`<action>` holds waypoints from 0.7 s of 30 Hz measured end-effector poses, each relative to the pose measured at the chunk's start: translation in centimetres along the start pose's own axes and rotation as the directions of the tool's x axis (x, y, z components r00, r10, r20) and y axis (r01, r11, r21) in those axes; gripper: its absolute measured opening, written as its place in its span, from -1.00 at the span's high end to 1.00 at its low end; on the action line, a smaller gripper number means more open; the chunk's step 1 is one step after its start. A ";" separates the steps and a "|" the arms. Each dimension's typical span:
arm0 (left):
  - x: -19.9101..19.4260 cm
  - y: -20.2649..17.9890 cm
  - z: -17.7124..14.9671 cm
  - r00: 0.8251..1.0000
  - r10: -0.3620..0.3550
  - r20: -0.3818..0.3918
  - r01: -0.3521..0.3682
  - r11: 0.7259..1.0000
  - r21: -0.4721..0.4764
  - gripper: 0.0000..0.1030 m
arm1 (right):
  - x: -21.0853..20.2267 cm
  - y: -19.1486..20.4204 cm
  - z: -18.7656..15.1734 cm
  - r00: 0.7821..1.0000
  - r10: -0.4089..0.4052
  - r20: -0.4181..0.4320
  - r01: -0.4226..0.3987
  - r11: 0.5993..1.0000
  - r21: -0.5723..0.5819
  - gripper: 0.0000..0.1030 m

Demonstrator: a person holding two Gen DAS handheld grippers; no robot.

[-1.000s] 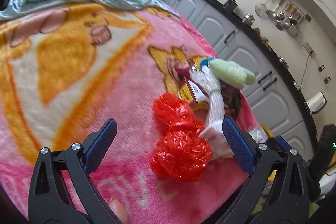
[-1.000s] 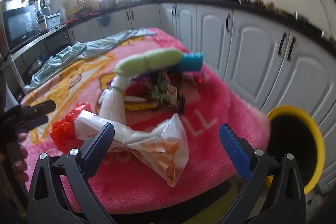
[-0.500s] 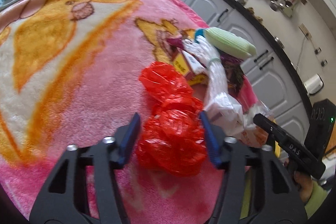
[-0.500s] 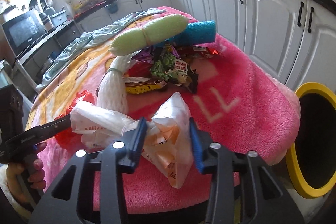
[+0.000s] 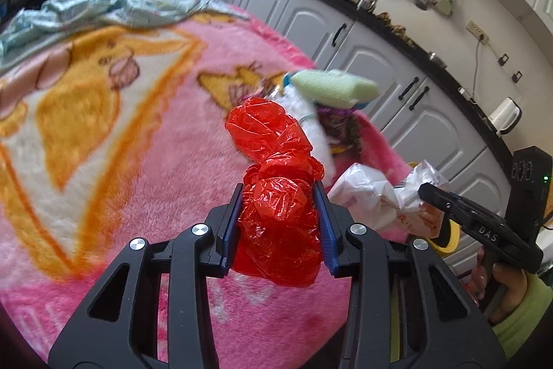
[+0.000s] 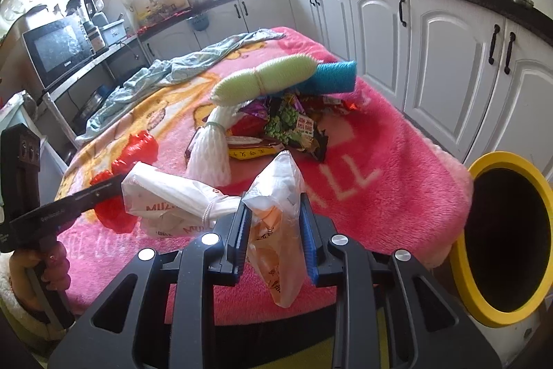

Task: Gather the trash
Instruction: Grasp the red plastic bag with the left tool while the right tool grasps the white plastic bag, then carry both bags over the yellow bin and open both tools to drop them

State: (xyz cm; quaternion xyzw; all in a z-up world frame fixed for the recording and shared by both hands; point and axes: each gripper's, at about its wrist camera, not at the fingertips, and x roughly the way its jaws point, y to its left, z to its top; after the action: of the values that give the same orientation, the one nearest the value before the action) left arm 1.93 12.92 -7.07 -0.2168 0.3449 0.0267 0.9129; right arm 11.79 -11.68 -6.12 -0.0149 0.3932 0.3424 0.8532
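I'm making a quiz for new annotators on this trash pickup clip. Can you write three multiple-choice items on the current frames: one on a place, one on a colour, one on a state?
1. Where is the yellow-rimmed bin?
A. On the blanket
B. Beside the blanket's edge, to the right in the right wrist view
C. On the counter

2. What colour is the bag held by the left claw?
A. Red
B. Blue
C. Green

3. What state is the right claw in?
A. Open over the pile of wrappers
B. Shut on nothing
C. Shut on the white plastic bag

Answers:
1. B: the bin's rim stands just past the blanket's right edge.
2. A: the red bag fills the space between the pads.
3. C: both pads press the bag's sides.
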 end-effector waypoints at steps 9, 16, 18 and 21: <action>-0.5 -3.8 1.3 0.998 -0.049 0.029 0.047 0.995 0.082 0.40 | -4.3 -1.6 0.9 0.994 -0.067 0.087 0.067 0.998 0.007 0.50; 0.2 -7.5 2.3 0.995 -0.093 0.027 0.088 0.983 0.159 0.40 | -7.6 -4.0 1.3 0.980 -0.130 0.151 0.124 0.991 0.048 0.50; 0.5 -8.7 2.7 0.994 -0.108 0.025 0.102 0.979 0.176 0.40 | -8.7 -5.0 1.3 0.973 -0.153 0.171 0.143 0.987 0.067 0.50; 1.0 -10.5 3.3 0.990 -0.137 0.026 0.129 0.971 0.201 0.40 | -9.9 -6.2 1.3 0.965 -0.179 0.191 0.165 0.982 0.089 0.50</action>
State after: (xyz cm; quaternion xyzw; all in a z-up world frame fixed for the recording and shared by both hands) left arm 6.79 4.64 -1.54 -0.1466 0.3127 -0.0647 0.9362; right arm 11.78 -21.71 0.02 0.0164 0.3155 0.2523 0.9146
